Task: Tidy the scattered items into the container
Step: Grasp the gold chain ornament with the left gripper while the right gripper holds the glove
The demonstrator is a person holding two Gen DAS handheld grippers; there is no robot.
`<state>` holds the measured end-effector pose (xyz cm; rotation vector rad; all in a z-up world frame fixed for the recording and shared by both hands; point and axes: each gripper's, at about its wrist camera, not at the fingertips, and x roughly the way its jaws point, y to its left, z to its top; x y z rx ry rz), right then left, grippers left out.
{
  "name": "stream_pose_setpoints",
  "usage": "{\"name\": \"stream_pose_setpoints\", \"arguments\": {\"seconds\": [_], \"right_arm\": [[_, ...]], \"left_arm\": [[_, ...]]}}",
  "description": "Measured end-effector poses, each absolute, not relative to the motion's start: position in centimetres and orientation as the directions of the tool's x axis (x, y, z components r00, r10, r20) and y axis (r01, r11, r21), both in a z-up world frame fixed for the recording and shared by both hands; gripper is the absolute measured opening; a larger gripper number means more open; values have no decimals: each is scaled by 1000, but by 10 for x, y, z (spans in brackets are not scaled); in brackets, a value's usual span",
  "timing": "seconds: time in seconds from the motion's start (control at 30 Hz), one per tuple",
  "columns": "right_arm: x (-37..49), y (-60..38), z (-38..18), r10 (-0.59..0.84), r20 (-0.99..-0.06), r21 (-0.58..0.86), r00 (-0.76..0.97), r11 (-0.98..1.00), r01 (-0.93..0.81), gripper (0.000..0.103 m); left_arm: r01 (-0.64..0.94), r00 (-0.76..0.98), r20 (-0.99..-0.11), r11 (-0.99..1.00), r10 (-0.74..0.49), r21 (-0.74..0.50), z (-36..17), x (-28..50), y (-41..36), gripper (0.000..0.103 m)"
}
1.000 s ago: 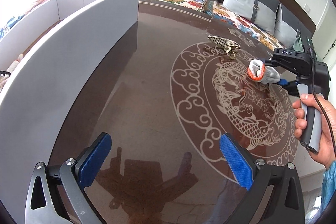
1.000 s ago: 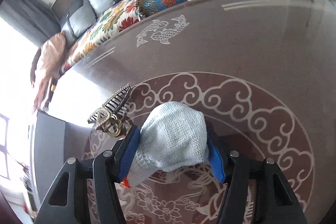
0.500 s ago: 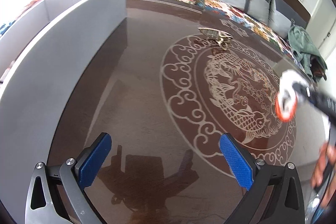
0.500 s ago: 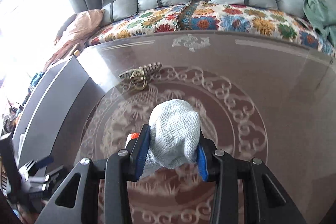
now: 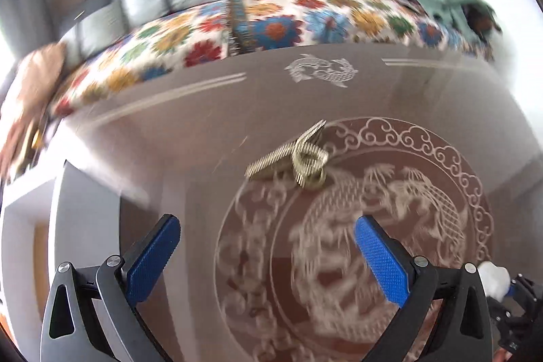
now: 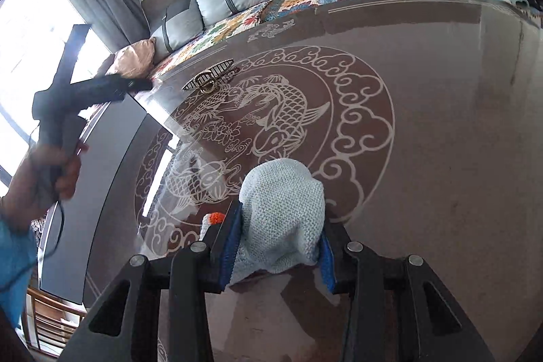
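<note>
The left gripper is held with its ribbed blue jaws spread wide and empty above the glossy brown table; a gold toothed metal hair claw lies ahead. A pale knitted glove with an orange cuff is pinched in the closed right gripper. The grey flat-walled container stands far left.

Bright window daylight, table glare; left view motion-blurred.

glove: lower part hidden between right gripper pads; orange cuff barely peeks out
container: blurred, cut off at left edge
hair clip: motion-blurred, teeth indistinct
hand: blurred
</note>
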<state>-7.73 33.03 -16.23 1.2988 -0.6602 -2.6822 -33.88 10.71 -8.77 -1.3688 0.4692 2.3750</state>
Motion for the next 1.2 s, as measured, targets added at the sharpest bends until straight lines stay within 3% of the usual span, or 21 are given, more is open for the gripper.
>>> {"name": "stream_pose_setpoints", "arguments": {"seconds": [0.2, 0.47, 0.63, 0.67, 0.73, 0.87, 0.93, 1.0, 1.2], "right_arm": [[-76, 328, -167, -250, -724, 387, -643, -919, -79, 41], [-75, 329, -170, -256, -709, 401, -657, -913, -77, 42], [-77, 330, -171, -263, -702, 412, -662, -908, -76, 42], [-77, 329, -170, -260, -702, 410, -663, -909, -77, 42], [-76, 328, -170, -254, -702, 406, -666, -911, -80, 42], [-76, 330, -171, -262, -694, 420, -670, -904, -82, 42], [-75, 330, -171, -263, -693, 423, -672, -902, -82, 42], [-75, 328, -171, -256, -695, 414, -671, -906, -83, 42], [-74, 328, -171, -261, -693, 422, -673, -902, -85, 42]], "left_arm": [[-553, -403, -902, -827, 156, 104, -107, -380, 138, 103], [-592, -431, -900, -771, 59, 233, -136, -404, 168, 103], [-617, -351, -935, -762, 42, 197, -154, -409, 171, 103], [-617, -347, -937, -764, 50, 188, -153, -407, 170, 100], [-616, -344, -937, -769, 65, 173, -149, -403, 167, 69], [-606, -354, -930, -781, 94, 151, -139, -393, 163, 68], [-589, -354, -928, -798, 116, 125, -134, -388, 159, 52], [-569, -354, -925, -817, 139, 96, -129, -380, 154, 47], [-526, -362, -908, -851, 209, 14, -117, -346, 134, 47]]}}
